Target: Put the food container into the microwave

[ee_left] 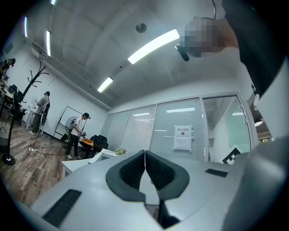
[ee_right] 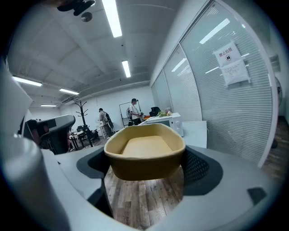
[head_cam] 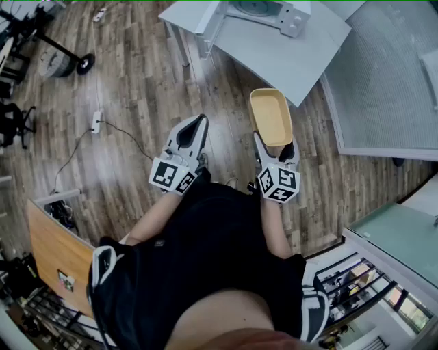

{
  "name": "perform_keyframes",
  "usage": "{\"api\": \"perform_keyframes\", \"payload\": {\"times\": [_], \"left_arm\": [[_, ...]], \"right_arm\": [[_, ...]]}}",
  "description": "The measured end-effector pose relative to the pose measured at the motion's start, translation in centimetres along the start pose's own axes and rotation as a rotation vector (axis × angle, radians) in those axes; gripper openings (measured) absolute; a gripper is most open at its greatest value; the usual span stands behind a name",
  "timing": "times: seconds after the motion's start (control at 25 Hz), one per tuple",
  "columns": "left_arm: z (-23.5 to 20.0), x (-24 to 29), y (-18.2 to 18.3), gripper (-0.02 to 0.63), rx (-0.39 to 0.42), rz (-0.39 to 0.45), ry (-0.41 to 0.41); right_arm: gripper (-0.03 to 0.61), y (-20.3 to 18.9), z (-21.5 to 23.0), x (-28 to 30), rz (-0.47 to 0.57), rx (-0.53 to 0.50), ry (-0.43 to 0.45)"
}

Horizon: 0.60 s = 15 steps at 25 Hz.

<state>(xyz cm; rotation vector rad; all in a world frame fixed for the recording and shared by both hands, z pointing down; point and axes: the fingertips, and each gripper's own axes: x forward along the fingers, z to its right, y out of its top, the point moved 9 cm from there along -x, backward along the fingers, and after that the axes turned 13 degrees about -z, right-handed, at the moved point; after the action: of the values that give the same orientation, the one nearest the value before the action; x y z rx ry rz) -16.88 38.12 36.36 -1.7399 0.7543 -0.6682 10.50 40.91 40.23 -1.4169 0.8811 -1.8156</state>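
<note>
A tan, empty food container (head_cam: 269,116) is held in the air over the wood floor, with my right gripper (head_cam: 275,145) shut on its near end. In the right gripper view the food container (ee_right: 145,155) fills the space between the dark pads. The white microwave (head_cam: 263,11) stands on a grey table (head_cam: 294,58) ahead, and the same microwave (ee_right: 165,122) shows small behind the container. My left gripper (head_cam: 194,131) hangs to the left at the same height, shut and empty. Its pads (ee_left: 131,170) meet with nothing between them.
A glass partition wall (head_cam: 383,82) runs along the right. A power strip and cables (head_cam: 96,122) lie on the floor at left. An orange board (head_cam: 55,253) stands behind me at lower left. People stand far off by desks (ee_right: 134,111).
</note>
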Motion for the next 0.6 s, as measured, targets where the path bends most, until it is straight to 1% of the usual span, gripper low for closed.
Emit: {"api": "perform_keyframes", "payload": {"times": [0.16, 0.6], "left_arm": [[-0.4, -0.2, 0.4, 0.025, 0.010, 0.001, -0.008], [-2.4, 0.4, 0.5, 0.025, -0.008, -0.005, -0.018]], "right_arm": [[0.497, 0.0, -0.6, 0.2, 0.009, 0.005, -0.002], [0.497, 0.6, -1.5, 1.5, 0.007, 0.006, -0.012]]}}
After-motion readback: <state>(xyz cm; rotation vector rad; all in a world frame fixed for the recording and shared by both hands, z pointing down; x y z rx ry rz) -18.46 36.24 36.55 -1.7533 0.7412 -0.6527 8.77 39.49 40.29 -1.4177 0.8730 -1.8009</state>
